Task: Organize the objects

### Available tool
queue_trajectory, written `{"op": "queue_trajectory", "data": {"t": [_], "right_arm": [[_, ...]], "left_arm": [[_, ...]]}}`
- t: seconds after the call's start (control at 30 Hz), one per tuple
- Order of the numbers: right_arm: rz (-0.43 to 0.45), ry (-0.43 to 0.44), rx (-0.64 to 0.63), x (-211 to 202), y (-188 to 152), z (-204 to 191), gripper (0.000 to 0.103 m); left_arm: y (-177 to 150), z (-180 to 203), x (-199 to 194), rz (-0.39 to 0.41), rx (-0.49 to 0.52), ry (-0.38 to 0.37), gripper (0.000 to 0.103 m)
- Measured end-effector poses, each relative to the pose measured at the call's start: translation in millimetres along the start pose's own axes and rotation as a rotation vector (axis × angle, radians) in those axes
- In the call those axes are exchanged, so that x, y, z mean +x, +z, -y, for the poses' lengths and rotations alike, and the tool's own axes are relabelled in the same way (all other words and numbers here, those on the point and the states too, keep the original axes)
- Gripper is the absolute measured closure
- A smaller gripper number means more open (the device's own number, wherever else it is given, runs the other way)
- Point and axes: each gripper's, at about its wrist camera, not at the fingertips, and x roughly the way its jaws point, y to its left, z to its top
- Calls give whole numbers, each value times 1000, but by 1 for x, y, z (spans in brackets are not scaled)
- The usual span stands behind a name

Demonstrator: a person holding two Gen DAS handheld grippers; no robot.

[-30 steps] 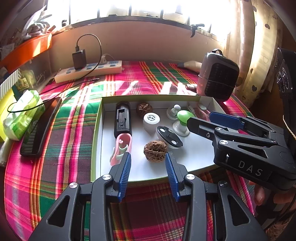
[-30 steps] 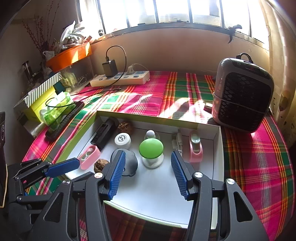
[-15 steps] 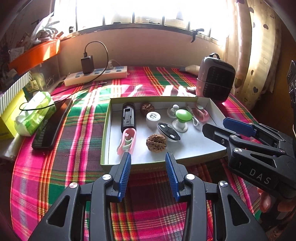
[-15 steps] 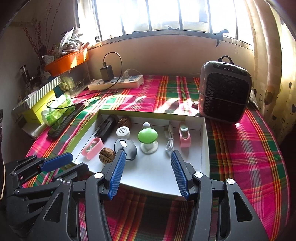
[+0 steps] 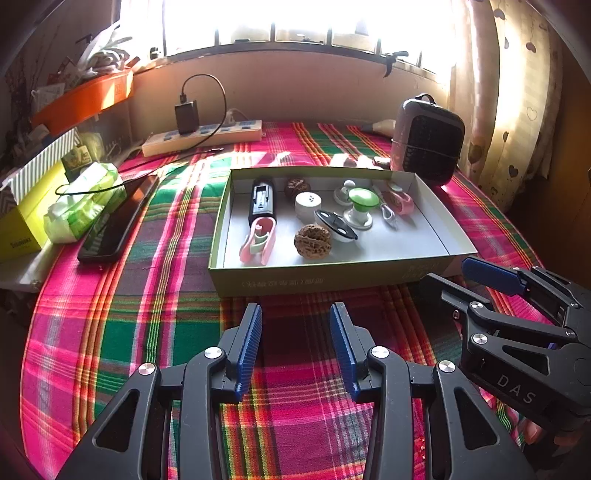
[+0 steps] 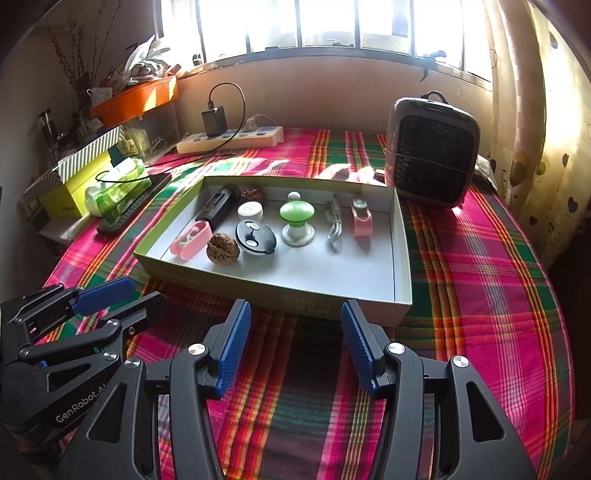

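Both grippers (image 5: 295, 347) withdrawn, tray (image 5: 332, 280) farther (untouched)

Strong daylight pours through the window (image 6: 332, 26), which is blown out to white glare. Sun patches streak the plaid cloth (image 6: 480, 258). Both views bend at the dark, vignetted edges; focus stays sharp.

Tablecloth (image 6: 480, 258) — plaid, worked in pink, green and red; box (image 6: 400, 236) lined white, edged olive-green; mushroom-shaped knob (image 6: 296, 213) capped green; gripper pads (image 6: 232, 343) ribbed blue.
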Motion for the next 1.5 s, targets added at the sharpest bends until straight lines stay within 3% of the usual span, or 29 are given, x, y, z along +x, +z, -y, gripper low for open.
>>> {"op": "queue_trajectory", "data": {"t": [0.47, 0.67, 0.83, 1.5], "right_arm": [[-79, -34, -1, 6, -31, 0, 50], [-88, -70, -7, 3, -39, 1, 50], [-92, -88, 23, 0, -43, 6, 41], [-99, -101, 38, 1, -43, 11, 29]], "left_arm": [[-31, 1, 11, -75, -13, 38, 66], [-36, 5, 9, -49, -4, 67, 66], [-38, 9, 7, -48, -6, 90, 66], [-38, 8, 8, -48, -15, 84, 65]]}}
